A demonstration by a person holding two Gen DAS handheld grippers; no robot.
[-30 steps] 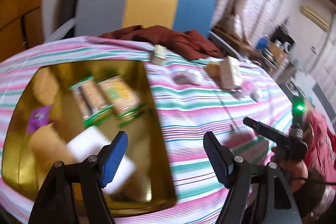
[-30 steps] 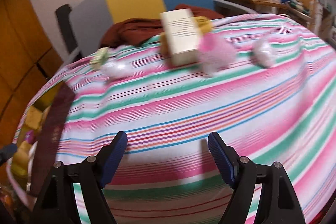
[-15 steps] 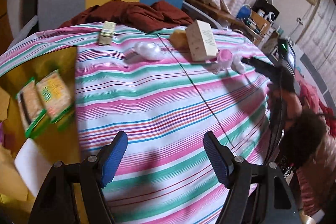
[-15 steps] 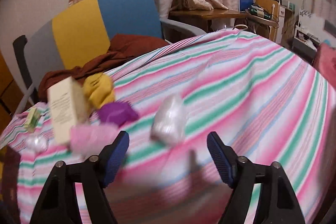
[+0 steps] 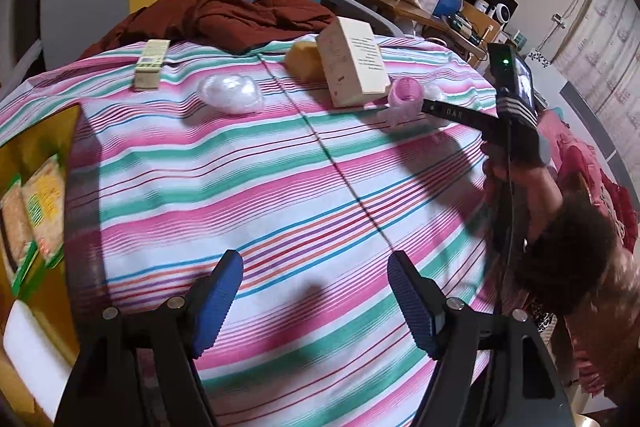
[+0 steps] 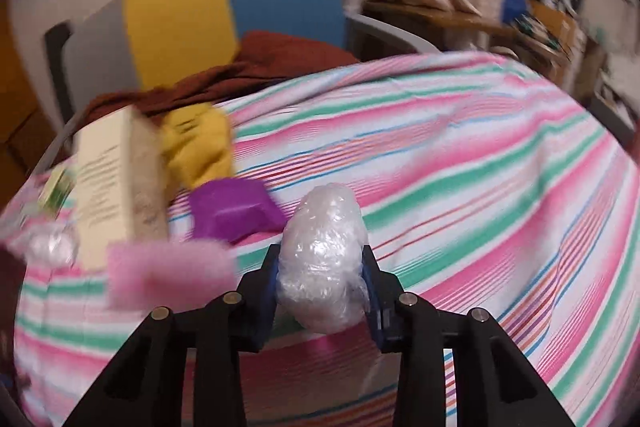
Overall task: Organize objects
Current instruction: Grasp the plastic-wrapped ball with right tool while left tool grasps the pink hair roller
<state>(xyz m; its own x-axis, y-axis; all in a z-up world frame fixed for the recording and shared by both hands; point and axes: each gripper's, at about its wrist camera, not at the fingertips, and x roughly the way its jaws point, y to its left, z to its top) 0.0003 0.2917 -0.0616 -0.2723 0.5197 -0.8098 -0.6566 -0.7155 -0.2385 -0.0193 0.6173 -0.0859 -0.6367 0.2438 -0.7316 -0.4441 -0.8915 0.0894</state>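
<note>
While left gripper (image 5: 314, 297) gapes, right gripper (image 6: 320, 279) clamps plastic bundle (image 6: 322, 259).

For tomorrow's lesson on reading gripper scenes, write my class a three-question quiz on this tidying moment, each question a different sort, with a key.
1. True or false: the right gripper is shut on the clear plastic bundle.
2. What lies between the left gripper's pads? A) the cream box B) nothing C) the pink curler
3. Fill in: the gold tray sits at the ______ edge of the left wrist view.

Key: 1 true; 2 B; 3 left.
</note>
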